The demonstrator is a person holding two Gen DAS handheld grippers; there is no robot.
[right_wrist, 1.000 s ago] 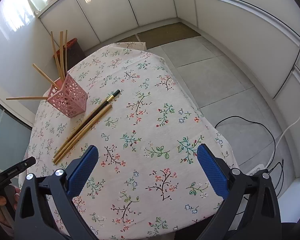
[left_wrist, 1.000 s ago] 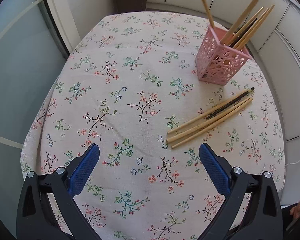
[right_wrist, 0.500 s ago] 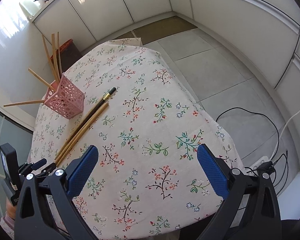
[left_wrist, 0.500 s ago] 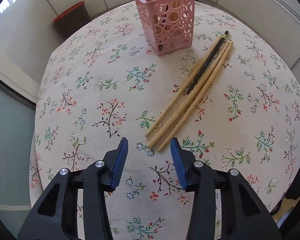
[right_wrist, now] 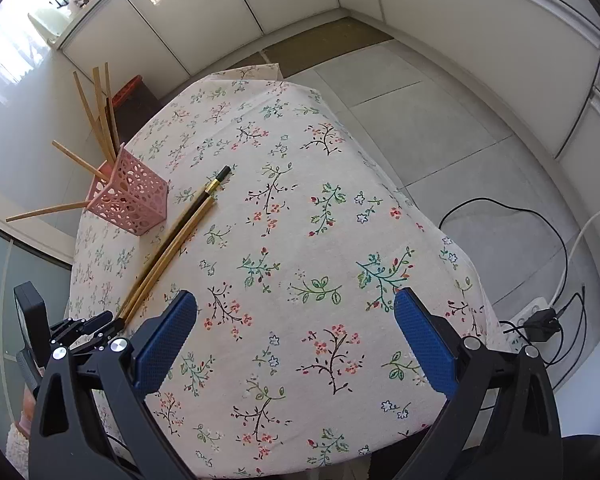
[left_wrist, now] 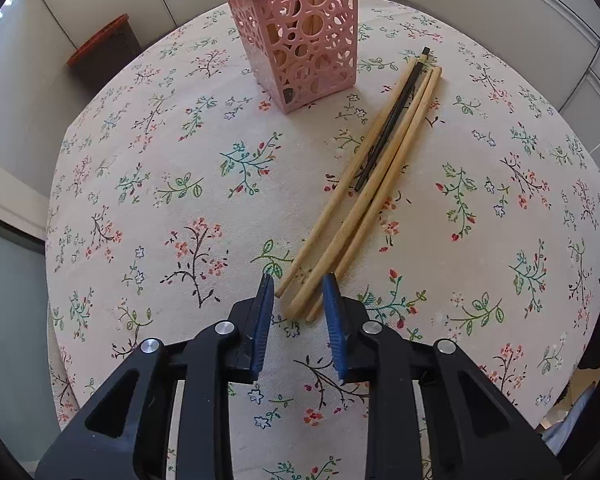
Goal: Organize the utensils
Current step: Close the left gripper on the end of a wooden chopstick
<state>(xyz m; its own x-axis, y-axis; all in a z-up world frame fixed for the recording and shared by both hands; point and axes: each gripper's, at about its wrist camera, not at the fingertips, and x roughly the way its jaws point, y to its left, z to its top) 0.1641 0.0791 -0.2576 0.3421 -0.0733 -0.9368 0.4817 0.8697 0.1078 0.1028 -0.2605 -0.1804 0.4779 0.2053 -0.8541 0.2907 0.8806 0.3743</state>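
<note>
White cabinet fronts and grey floor tiles ring a round table under a cream floral tablecloth. On it lie three pale bamboo chopsticks with one black chopstick among them, fanned diagonally just beside a pink perforated plastic holder that stands upright with more wooden sticks leaning out. The left gripper hangs low at the near tips of the bundle, its blue-padded jaws narrowed around those ends with a small gap remaining. The right gripper hovers over bare cloth well apart from the chopsticks, jaws spread wide. A dark bin with an orange rim sits behind the table.
</note>
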